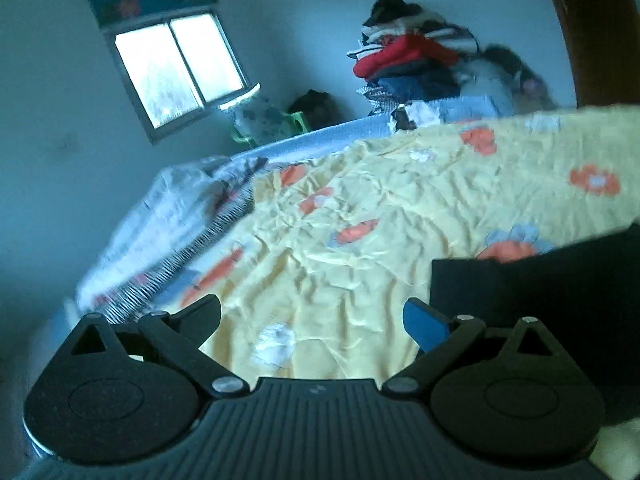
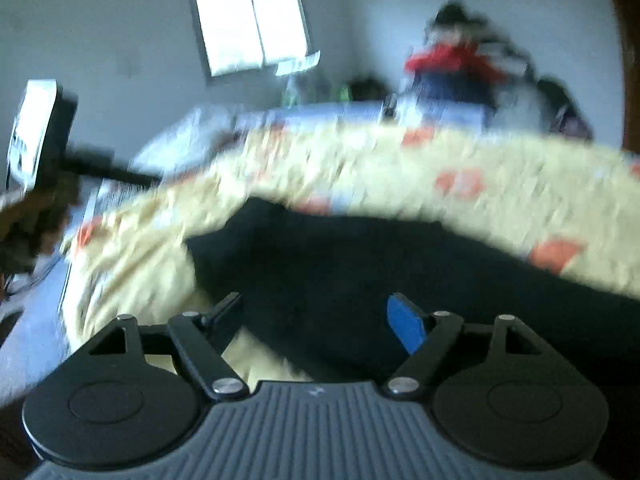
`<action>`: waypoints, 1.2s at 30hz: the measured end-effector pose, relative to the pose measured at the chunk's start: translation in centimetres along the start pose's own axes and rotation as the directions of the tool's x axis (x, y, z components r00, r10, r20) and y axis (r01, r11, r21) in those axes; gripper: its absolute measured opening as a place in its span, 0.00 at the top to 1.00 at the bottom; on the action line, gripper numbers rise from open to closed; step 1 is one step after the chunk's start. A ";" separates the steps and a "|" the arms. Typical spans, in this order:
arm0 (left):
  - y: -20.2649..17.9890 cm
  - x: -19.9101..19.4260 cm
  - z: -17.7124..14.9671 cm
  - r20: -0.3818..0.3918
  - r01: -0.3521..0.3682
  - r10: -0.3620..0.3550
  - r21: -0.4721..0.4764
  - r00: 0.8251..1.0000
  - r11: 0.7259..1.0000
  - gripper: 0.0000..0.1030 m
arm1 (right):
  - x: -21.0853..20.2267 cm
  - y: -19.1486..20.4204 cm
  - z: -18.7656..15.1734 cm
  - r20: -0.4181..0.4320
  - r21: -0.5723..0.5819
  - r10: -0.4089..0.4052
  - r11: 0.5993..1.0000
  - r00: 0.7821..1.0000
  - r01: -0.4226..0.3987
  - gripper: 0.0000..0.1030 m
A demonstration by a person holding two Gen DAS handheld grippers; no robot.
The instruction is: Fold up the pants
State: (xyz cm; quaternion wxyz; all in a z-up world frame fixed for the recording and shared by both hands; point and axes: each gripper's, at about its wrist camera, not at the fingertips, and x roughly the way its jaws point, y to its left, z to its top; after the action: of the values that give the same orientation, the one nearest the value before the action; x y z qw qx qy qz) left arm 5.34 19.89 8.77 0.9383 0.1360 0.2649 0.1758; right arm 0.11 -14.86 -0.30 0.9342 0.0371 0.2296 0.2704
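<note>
Dark pants (image 2: 360,264) on floral bedsheet (image 1: 360,208), both grippers' fingers apart, empty.

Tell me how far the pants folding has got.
Done: the dark pants lie on the floral sheet as a flat block with a straight edge, so at least one fold looks made. In hand: nothing; the left claw and right claw are open and empty. Left: any last fold; blur hides the full shape.

Dim, bluish window (image 1: 180,68) light; right view motion-blurred, edges warped.
</note>
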 end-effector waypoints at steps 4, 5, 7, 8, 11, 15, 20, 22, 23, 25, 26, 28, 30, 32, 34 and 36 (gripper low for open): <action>-1.6 0.2 -1.4 -0.029 0.174 -0.182 -0.175 0.983 0.969 0.02 | 1.4 -2.9 0.6 -0.039 0.073 -0.235 0.969 0.971 0.237 0.23; -2.6 0.3 -1.8 -0.034 0.200 -0.210 -0.188 0.977 0.962 0.02 | 2.0 -3.6 0.5 -0.071 0.089 -0.250 0.963 0.966 0.255 0.23; -5.0 0.7 -2.4 -0.048 0.232 -0.245 -0.187 0.968 0.955 0.02 | 3.1 -4.3 -0.1 -0.119 0.110 -0.228 0.964 0.966 0.241 0.23; -6.3 0.9 -2.6 -0.051 0.249 -0.261 -0.168 0.964 0.954 0.02 | 3.8 -4.4 -0.4 -0.152 0.109 -0.216 0.966 0.964 0.234 0.23; -9.2 1.7 -3.6 -0.071 0.225 -0.230 -0.076 0.971 0.971 0.02 | 5.3 -3.7 -1.1 -0.218 0.066 -0.256 0.959 0.942 0.276 0.23; -10.2 3.2 -4.7 -0.101 0.200 -0.203 -0.040 0.974 0.979 0.02 | 4.6 -2.9 -1.3 -0.172 0.068 -0.222 0.969 0.960 0.236 0.23; -9.1 4.8 -5.3 -0.133 0.205 -0.216 -0.095 0.967 0.974 0.01 | 6.1 -1.3 -1.6 -0.223 -0.017 -0.252 0.967 0.942 0.255 0.23; -8.6 5.2 -5.2 -0.133 0.201 -0.214 -0.104 0.968 0.974 0.01 | 5.7 -0.7 -1.1 -0.187 0.022 -0.219 0.974 0.958 0.227 0.23; -8.3 5.3 -5.2 -0.133 0.199 -0.213 -0.109 0.968 0.974 0.01 | 5.5 -0.2 -0.7 -0.171 0.024 -0.209 0.976 0.963 0.216 0.23; -7.9 5.3 -5.2 -0.132 0.195 -0.211 -0.121 0.969 0.973 0.01 | 5.7 1.3 -0.1 -0.148 -0.015 -0.216 0.976 0.965 0.216 0.23; -7.5 5.4 -5.2 -0.135 0.193 -0.210 -0.131 0.968 0.972 0.01 | 5.9 2.1 0.2 -0.141 -0.034 -0.208 0.978 0.968 0.205 0.23; -7.0 5.5 -5.1 -0.139 0.194 -0.214 -0.147 0.967 0.970 0.01 | 6.4 3.5 0.7 -0.133 -0.053 -0.174 0.984 0.976 0.168 0.23; -6.3 5.5 -5.0 -0.131 0.192 -0.214 -0.160 0.968 0.968 0.01 | 7.3 4.8 1.1 -0.138 -0.068 -0.146 0.988 0.980 0.137 0.23; -5.7 5.5 -4.9 -0.124 0.178 -0.199 -0.166 0.972 0.970 0.01 | 8.3 6.1 1.1 -0.140 -0.083 -0.124 0.990 0.982 0.114 0.23; -4.9 5.5 -4.8 -0.120 0.159 -0.182 -0.174 0.976 0.972 0.01 | 9.1 7.4 1.0 -0.148 -0.109 -0.117 0.989 0.982 0.101 0.23; -3.8 5.6 -4.8 -0.121 0.135 -0.159 -0.187 0.980 0.973 0.01 | 9.8 8.9 0.9 -0.151 -0.149 -0.107 0.985 0.983 0.085 0.23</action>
State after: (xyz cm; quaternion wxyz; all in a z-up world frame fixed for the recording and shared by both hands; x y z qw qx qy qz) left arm 8.24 19.47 0.97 0.9371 0.0195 0.3204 0.1372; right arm 3.50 -2.13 -1.81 0.9252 -0.0623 0.2848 0.2428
